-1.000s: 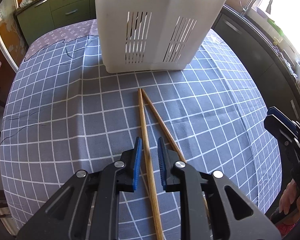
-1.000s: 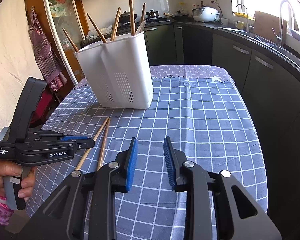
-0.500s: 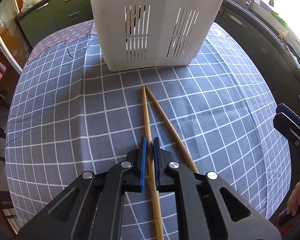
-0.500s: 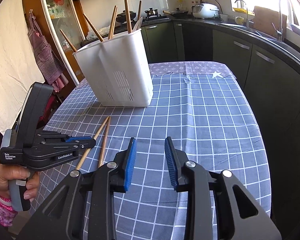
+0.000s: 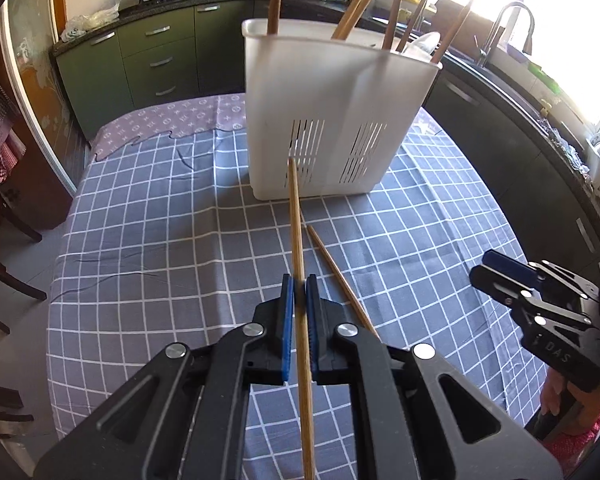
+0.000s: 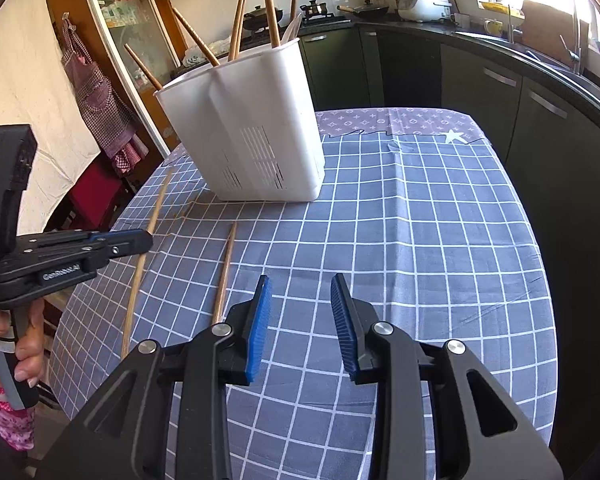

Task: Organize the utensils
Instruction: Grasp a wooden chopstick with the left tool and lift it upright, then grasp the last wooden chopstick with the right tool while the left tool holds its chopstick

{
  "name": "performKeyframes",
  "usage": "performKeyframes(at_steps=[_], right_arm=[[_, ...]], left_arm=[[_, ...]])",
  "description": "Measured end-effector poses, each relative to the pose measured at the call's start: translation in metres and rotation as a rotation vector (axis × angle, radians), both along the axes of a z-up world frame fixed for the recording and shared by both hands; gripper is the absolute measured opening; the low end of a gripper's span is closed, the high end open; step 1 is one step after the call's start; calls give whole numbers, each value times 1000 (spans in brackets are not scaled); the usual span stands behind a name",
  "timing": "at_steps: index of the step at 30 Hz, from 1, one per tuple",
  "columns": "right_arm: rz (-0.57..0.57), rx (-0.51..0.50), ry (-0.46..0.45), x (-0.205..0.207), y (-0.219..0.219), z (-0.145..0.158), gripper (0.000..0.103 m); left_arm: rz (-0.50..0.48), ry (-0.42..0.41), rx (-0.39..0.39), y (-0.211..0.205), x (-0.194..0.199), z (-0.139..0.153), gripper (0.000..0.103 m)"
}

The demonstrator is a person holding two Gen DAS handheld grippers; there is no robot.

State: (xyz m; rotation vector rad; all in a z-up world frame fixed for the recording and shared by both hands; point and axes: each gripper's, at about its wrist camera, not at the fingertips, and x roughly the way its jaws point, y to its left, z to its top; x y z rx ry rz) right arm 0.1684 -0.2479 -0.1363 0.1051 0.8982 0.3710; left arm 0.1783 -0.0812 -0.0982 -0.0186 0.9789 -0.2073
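Left gripper [image 5: 299, 300]: fingers clenched on one chopstick [image 5: 296, 224], which is held lifted off the desk, its tip pointing toward the white utensil holder [image 5: 332, 120].
Right gripper [image 6: 300, 320]: fingers released, nothing held, hovering above the checked tablecloth [image 6: 420, 240].
Second chopstick [image 5: 340, 276]: lying flat on the desk, just right of the held one.
Utensil holder: upright near the desk's far end, several chopsticks standing inside.
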Motion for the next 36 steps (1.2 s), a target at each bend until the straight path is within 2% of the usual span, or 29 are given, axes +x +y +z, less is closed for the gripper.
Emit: performKeyframes(at_steps=[5, 14, 20, 28, 31, 36], right_arm=[[75, -11, 53, 15, 27, -7, 35], [179, -157, 110, 42, 99, -34, 35], [186, -201, 139, 53, 116, -46, 35], [196, -274, 132, 60, 132, -48, 36], [201, -275, 144, 65, 134, -47, 31], [222, -267, 146, 65, 139, -47, 13]], left_arm=[[-1, -88, -14, 8, -21, 20, 6], [13, -184, -20, 16, -38, 38, 6], [17, -209, -32, 22, -44, 43, 6], [8, -235, -43, 21, -49, 47, 6], [9, -239, -44, 22, -51, 48, 6], [12, -241, -43, 25, -54, 49, 6]])
